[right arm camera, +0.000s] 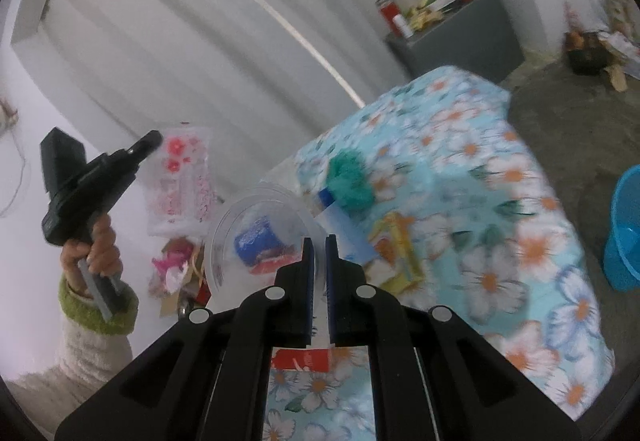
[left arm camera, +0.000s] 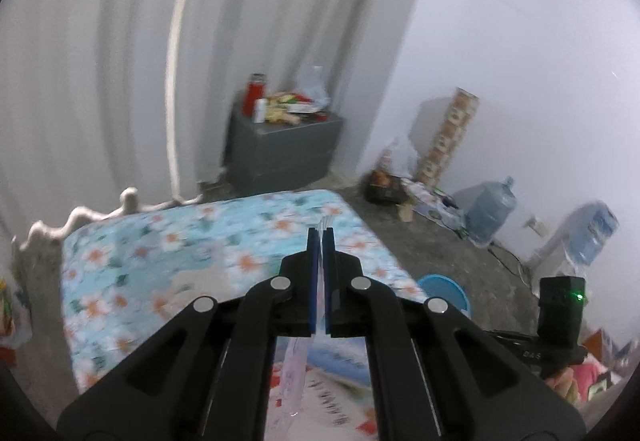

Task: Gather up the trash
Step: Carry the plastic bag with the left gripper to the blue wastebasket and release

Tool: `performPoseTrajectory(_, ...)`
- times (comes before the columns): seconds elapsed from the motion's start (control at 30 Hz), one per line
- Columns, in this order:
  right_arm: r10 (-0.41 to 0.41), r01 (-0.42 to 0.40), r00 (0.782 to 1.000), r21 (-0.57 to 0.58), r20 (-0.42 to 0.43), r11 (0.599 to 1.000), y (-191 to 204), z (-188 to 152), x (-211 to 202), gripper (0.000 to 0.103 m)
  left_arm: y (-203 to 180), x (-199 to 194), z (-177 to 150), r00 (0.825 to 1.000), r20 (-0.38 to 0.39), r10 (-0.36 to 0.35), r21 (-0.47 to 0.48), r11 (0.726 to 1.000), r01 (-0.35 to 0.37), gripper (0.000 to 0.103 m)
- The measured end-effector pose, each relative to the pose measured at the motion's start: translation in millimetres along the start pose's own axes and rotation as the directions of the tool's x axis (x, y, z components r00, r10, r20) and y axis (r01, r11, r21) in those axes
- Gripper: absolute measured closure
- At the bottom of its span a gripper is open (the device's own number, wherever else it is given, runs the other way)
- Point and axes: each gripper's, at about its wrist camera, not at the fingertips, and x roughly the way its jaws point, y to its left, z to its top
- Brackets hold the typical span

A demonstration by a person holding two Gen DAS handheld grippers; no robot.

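In the left wrist view my left gripper point(left arm camera: 319, 237) is shut on a thin clear plastic wrapper point(left arm camera: 294, 373) with pink print, which hangs below the fingers above the floral bed point(left arm camera: 180, 241). The right wrist view shows that gripper point(right arm camera: 152, 140) raised at the left in a hand, with the wrapper point(right arm camera: 180, 181) dangling from its tip. My right gripper point(right arm camera: 319, 241) is shut on the rim of a clear plastic tub point(right arm camera: 260, 237) that holds a blue and a red piece of trash. On the bed lie a green fuzzy thing point(right arm camera: 350, 181), a white and blue tube point(right arm camera: 340, 217) and a yellow wrapper point(right arm camera: 396, 249).
A blue bucket point(right arm camera: 624, 233) stands on the floor right of the bed. A grey nightstand point(left arm camera: 280, 149) with clutter sits by the curtain. Water jugs point(left arm camera: 492, 209) and boxes line the right wall. More bags point(right arm camera: 176, 269) lie at the left of the bed.
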Motion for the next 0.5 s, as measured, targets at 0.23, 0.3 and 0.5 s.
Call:
performPoseTrajectory(0.23, -0.109, 0.089, 0.986, 0.155, 0.127, 0.984, -64.2, -7.7, -66.2, 0.097, -116.7, 63.7, -2.2, 0.983, -0.092, -0.156, 0.146, 0.975, 0.168, 0.103)
performPoseTrajectory(0.3, -0.15, 0.116, 0.975, 0.203, 0.165, 0.972, -85.0, -10.7, -85.3, 0.097, -151.2, 89.3, -5.5, 0.972, -0.139, -0.189, 0.17, 0.963, 0.212, 0.103)
performPoseTrajectory(0.5, -0.29, 0.189, 0.927, 0.37, 0.239, 0.91, -157.7, -21.6, -134.6, 0.097, -230.9, 181.4, -17.3, 0.925, -0.246, -0.288, 0.175, 0.926, 0.335, 0.103)
